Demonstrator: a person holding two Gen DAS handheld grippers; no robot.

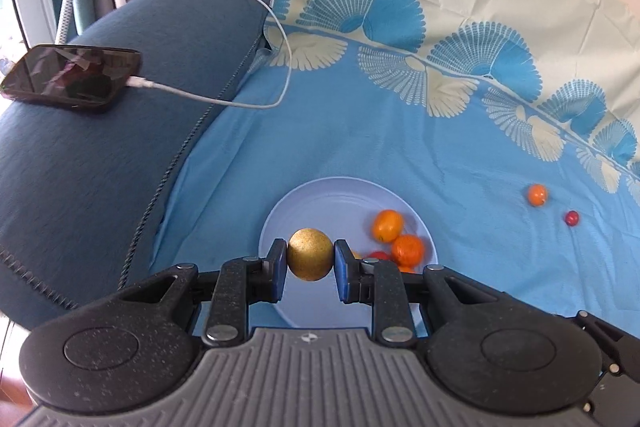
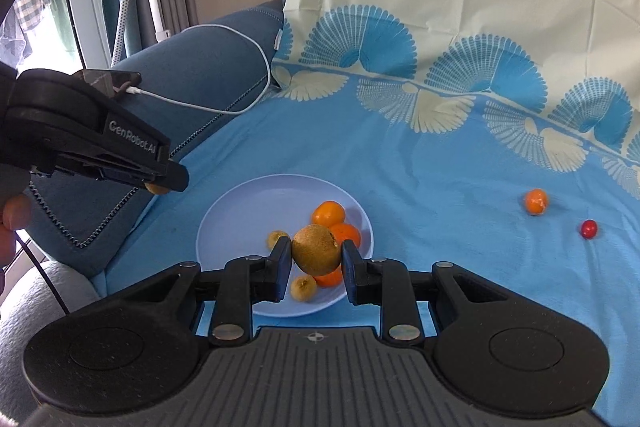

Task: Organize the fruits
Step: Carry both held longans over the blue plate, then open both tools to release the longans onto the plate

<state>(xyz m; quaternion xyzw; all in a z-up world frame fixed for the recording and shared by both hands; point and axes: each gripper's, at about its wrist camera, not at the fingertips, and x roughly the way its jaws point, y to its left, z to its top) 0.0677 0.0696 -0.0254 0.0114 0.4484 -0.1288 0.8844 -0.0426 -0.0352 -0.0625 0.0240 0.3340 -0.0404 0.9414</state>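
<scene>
Left hand-held gripper (image 1: 310,254): right up close at the bottom of the left wrist view, blue pads clenched on a golden-brown kiwi (image 1: 310,254), held above the near part of the plate (image 1: 320,195).
Right hand-held gripper (image 2: 316,255): low centre of the right wrist view, black fingers grasping a second, fuzzier kiwi (image 2: 316,255) over the plate's near-right side.
Pose: seen from the right wrist view, the left hand-held gripper reaches in level from the left edge of the frame, its tip just outside the plate's upper left rim; a bare hand (image 2: 12,227) shows at the far left edge.
Plate contents: oranges (image 2: 329,214) bunched right of centre, two small kiwis (image 2: 303,287) nearby; something red (image 1: 378,255) peeks out behind the left gripper's pad, hard to make out.
Open room: blue cloth (image 1: 400,147) spreads wide to the right, with a loose orange (image 1: 537,195) and a small red fruit (image 1: 572,217) well apart from the plate.
Edges: sofa arm (image 1: 100,155) hugs the left side, carrying a phone (image 1: 72,77) on a white cable (image 1: 224,102).
</scene>
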